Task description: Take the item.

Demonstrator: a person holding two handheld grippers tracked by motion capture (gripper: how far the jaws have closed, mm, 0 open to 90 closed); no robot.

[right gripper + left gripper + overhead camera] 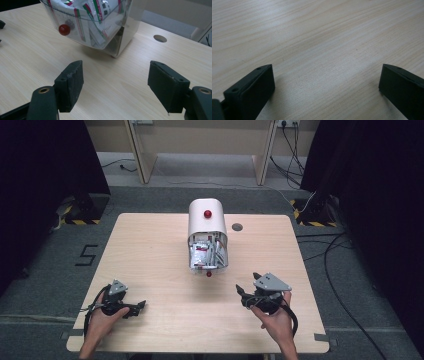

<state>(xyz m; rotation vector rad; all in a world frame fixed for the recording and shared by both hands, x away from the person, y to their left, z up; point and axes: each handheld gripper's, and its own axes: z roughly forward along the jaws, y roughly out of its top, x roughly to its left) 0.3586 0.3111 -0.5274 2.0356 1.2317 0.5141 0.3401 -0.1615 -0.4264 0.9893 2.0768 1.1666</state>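
Both hands rest near the table (150, 255) edge: left gripper (136, 307) and right gripper (243, 294) spread wide, empty, flanking the sachet-filled dispenser (207, 240).

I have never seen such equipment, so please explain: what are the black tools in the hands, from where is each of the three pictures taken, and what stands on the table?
A person sits at a wooden table and holds a hand tool in each hand. Each tool is a gripper with two black jaws. The high view looks down from above: the left gripper is at the left, the right gripper at the right. The other two pictures come from small cameras riding on the grippers, looking along their jaws. Both grippers are open and hold nothing. In the middle of the table stands a white container with a clear front, full of packets. It has red knobs: one on the clear front and one on top.
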